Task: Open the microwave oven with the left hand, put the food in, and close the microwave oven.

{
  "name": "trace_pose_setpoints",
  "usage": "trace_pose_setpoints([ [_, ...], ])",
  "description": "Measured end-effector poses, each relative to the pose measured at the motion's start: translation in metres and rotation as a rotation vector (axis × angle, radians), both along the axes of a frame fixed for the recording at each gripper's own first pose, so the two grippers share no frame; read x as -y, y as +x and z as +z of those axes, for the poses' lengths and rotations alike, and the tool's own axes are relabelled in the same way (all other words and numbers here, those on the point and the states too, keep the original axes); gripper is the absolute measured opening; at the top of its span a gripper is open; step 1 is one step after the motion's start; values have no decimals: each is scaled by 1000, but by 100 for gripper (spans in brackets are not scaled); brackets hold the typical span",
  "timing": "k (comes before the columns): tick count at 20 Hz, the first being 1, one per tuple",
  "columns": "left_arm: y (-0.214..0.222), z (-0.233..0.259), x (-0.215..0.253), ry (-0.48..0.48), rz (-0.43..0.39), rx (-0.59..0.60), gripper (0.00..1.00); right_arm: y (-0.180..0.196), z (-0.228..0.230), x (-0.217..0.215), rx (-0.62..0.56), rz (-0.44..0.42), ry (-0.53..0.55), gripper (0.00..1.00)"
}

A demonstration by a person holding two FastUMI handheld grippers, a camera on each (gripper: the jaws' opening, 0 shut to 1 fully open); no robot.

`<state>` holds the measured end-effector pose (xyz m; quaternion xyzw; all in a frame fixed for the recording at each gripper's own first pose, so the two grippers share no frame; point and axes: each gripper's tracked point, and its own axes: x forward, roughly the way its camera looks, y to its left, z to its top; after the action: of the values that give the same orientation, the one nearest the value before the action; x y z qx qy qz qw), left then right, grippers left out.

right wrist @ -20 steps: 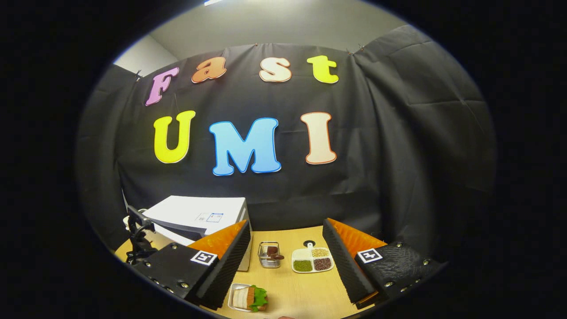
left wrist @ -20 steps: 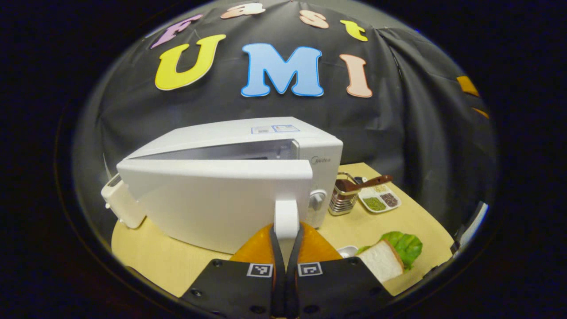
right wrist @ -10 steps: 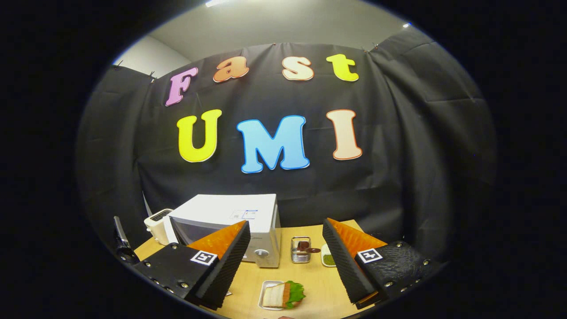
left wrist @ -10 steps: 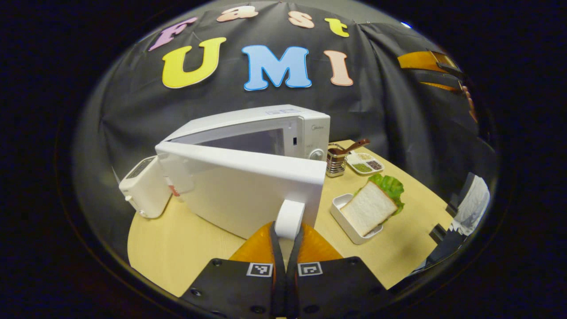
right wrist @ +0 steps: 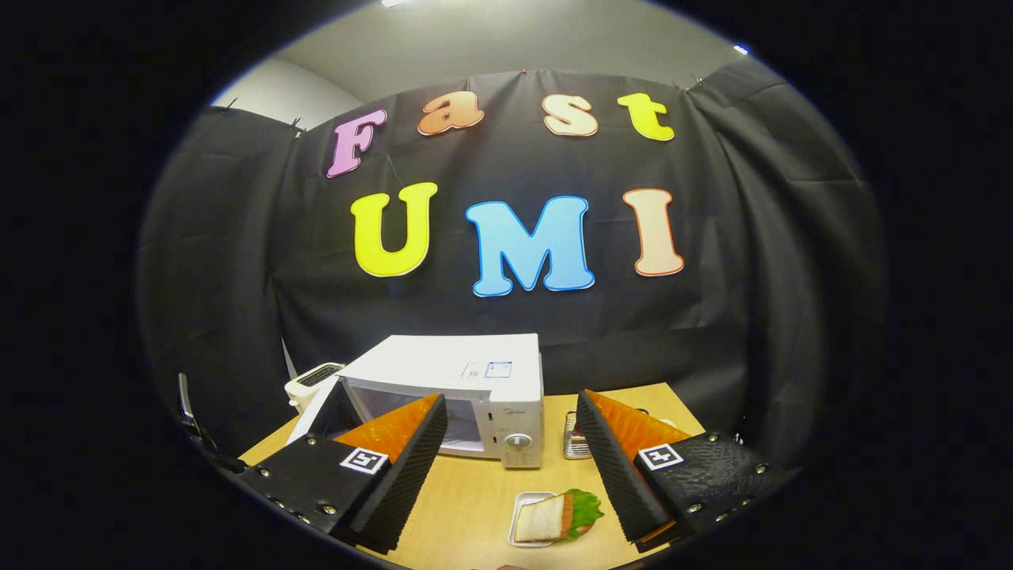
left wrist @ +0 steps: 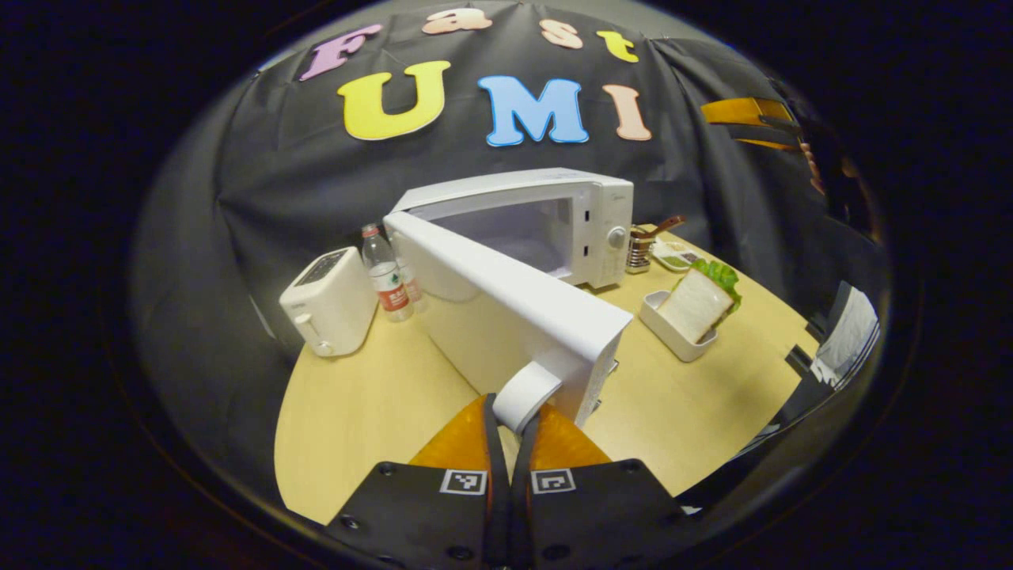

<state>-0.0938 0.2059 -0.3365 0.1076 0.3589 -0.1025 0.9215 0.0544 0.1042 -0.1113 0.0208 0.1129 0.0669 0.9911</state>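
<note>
The white microwave [left wrist: 554, 214] [right wrist: 467, 372] stands at the back of the wooden table, its door [left wrist: 506, 305] swung wide open toward me. My left gripper [left wrist: 510, 419] is shut on the door's white handle [left wrist: 526, 394]. The cavity [left wrist: 522, 237] shows bare inside. A sandwich with lettuce [left wrist: 700, 293] [right wrist: 554, 518] sits in a small white tray [left wrist: 665, 331] to the right of the microwave. My right gripper [right wrist: 510, 467] hangs open above the table, with the sandwich below and between its fingers, apart from it.
A white toaster [left wrist: 328, 301] and a water bottle [left wrist: 386, 273] stand left of the microwave. A metal utensil holder [left wrist: 639, 247] and a divided dish of grains [left wrist: 673, 257] sit at the back right. The table edge [left wrist: 744, 443] runs close on the right.
The left gripper has pulled the door from half open to wide open, baring the cavity. The right gripper view has drifted right, bringing the sandwich more between its fingers.
</note>
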Motion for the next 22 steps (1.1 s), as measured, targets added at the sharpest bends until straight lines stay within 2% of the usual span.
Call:
trace_pose_setpoints([
  [2, -6, 1, -28, 10, 13, 11, 6, -2, -6, -11, -8, 0, -3, 99],
  [7, -8, 3, -69, 14, -19, 30, 6, -10, -21, -30, -43, -14, -8, 99],
  [13, -7, 2, -97, 9, -34, 50, 6, -20, -30, -33, -82, -50, -18, 99],
  [18, -6, 3, -111, -21, -4, 70, 7, -23, -41, -26, -113, -63, -33, 99],
  [20, -11, 0, -113, -51, 11, 68, 11, -21, -50, -19, -139, -63, -31, 99],
  [22, -17, 8, -125, -48, 61, 92, 27, -20, -63, -8, -170, -75, -30, 99],
])
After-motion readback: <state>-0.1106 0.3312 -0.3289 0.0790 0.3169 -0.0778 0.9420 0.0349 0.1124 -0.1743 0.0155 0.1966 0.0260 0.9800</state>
